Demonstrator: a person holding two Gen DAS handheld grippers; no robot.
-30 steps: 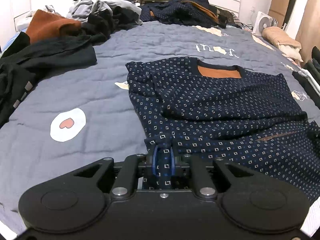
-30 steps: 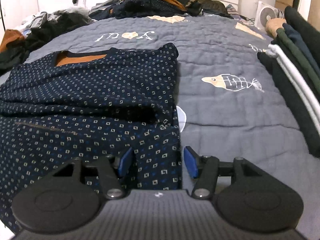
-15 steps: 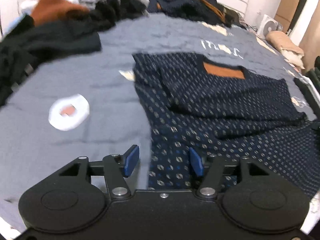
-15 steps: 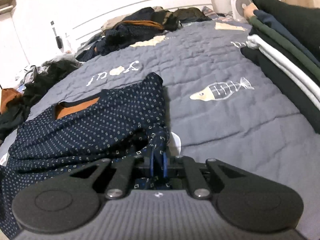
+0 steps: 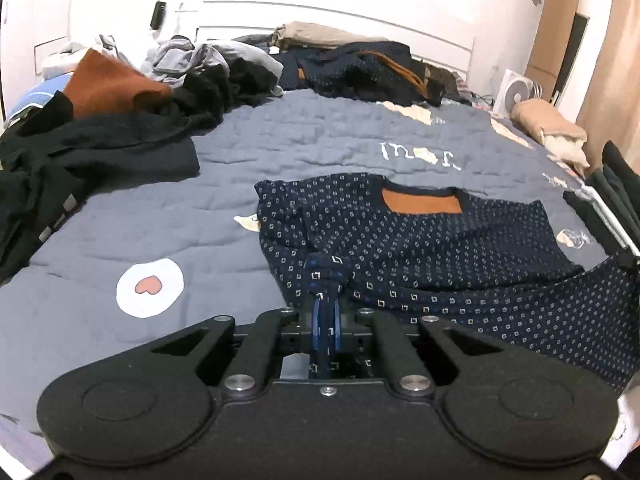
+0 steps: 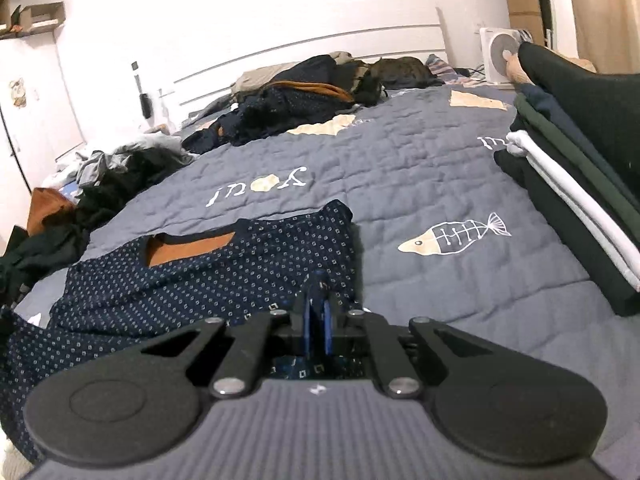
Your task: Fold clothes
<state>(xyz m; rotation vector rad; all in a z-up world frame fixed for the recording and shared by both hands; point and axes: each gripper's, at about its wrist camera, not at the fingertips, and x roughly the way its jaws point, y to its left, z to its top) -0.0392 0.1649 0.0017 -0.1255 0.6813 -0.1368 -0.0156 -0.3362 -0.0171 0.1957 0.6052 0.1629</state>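
A navy sweater (image 5: 420, 240) with small square dots and an orange neck lining lies on the grey quilt (image 5: 160, 220), sleeves folded in. My left gripper (image 5: 326, 320) is closing tight on a bunch of the sweater's near left hem, and the fabric rises between the blue pads. In the right wrist view the same sweater (image 6: 200, 280) lies to the left. There my right gripper (image 6: 317, 312) is pinching shut on the near right hem, lifted off the quilt (image 6: 440, 180).
Loose dark, grey and rust clothes (image 5: 120, 120) are heaped at the left and along the headboard (image 5: 360, 64). A stack of folded garments (image 6: 580, 200) lines the right side of the bed. A white fan (image 6: 500, 52) stands beyond it.
The left gripper let go, shifted, and gripped the hem again. The right gripper went from open to shut on the hem. Both have risen, lifting the near edge.
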